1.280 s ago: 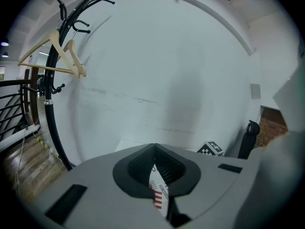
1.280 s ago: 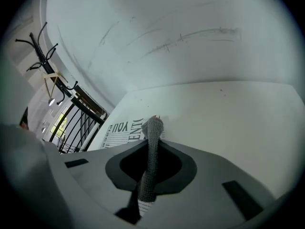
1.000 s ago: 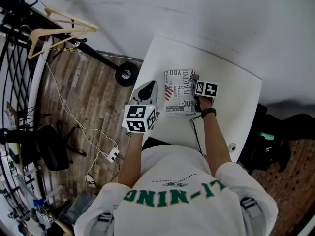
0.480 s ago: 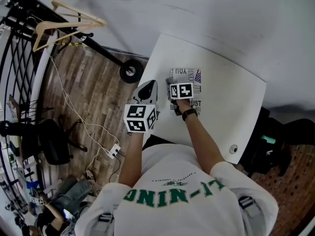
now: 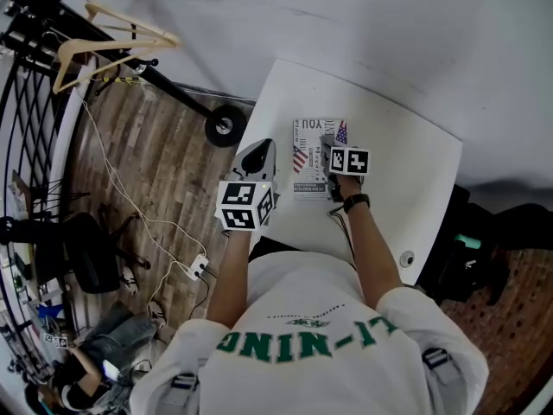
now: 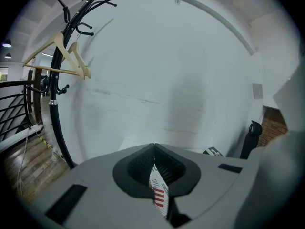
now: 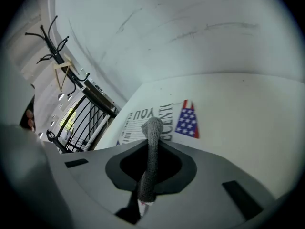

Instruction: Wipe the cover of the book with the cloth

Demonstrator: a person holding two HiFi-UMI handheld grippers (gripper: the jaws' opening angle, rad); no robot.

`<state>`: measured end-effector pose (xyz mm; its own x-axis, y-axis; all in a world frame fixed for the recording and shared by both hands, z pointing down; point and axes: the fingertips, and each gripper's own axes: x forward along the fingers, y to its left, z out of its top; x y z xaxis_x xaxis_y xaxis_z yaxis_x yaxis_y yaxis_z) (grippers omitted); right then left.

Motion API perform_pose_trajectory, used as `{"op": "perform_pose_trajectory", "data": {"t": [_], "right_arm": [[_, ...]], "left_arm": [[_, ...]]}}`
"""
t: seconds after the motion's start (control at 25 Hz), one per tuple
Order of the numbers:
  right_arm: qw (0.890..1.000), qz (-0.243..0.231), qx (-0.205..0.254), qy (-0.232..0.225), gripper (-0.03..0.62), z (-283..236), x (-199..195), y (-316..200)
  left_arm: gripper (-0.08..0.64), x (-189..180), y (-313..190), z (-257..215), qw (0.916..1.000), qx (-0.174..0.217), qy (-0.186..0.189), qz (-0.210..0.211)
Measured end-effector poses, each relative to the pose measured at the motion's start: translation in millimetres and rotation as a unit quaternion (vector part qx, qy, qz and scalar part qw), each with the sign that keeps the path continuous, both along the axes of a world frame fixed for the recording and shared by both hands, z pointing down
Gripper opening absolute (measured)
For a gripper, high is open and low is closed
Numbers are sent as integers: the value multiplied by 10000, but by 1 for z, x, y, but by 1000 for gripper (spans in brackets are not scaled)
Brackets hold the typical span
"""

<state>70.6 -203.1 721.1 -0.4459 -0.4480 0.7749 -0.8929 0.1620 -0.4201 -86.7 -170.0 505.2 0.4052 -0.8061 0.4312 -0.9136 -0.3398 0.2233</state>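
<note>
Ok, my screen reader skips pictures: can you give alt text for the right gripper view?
The right gripper is shut on a grey cloth that stands upright. Beyond it a book with a flag on its cover lies on a white table; a coat rack stands at left.

It looked like an office or studio room. The fingers (image 5: 251, 164) of the left gripper (image 5: 261, 149) lay over a white table (image 5: 406, 154) set against a plain white wall (image 5: 346, 15). Left of the fingers ran a wood-plank floor (image 5: 147, 154), with a black coat stand (image 5: 164, 89) on wheels carrying wooden hangers (image 5: 112, 46). Farther left stood a black railing (image 5: 26, 119). Behind the fingers and to the left were a black swivel chair (image 5: 82, 258) and a power strip (image 5: 200, 269) trailing cables.
</note>
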Motion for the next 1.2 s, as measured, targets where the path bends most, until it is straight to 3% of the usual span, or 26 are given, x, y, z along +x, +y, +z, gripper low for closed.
{"op": "perform_pose_trajectory", "data": {"t": [0.12,0.2,0.48,0.6,0.76,0.88,1.04,1.2], "right_arm": [[9992,370,33,177,37,-2,47,-2],[9984,350,90,436,37,-3,65,-2],[9963,363,99,778,38,-3,71,-2],[9981,253,-5,556,38,-11,39,1],[9985,-535,57,61,38,-16,-51,12],[9962,-856,-17,-171,38,-11,-97,20],[9951,-969,-144,-129,38,-1,-110,24],[9964,-811,-130,-205,38,1,-94,24]], "left_arm": [[8,8,0,0,10000,0,22,81],[8,11,-1,0,9999,2,32,119],[8,9,2,1,10000,1,37,76],[8,2,4,4,10000,-28,34,-18],[8,-5,6,4,9999,-37,16,-102],[8,-11,8,0,9999,0,-13,-171],[8,-23,12,-3,9996,18,-37,-288],[8,-29,14,-4,9994,5,4,-355]]}}
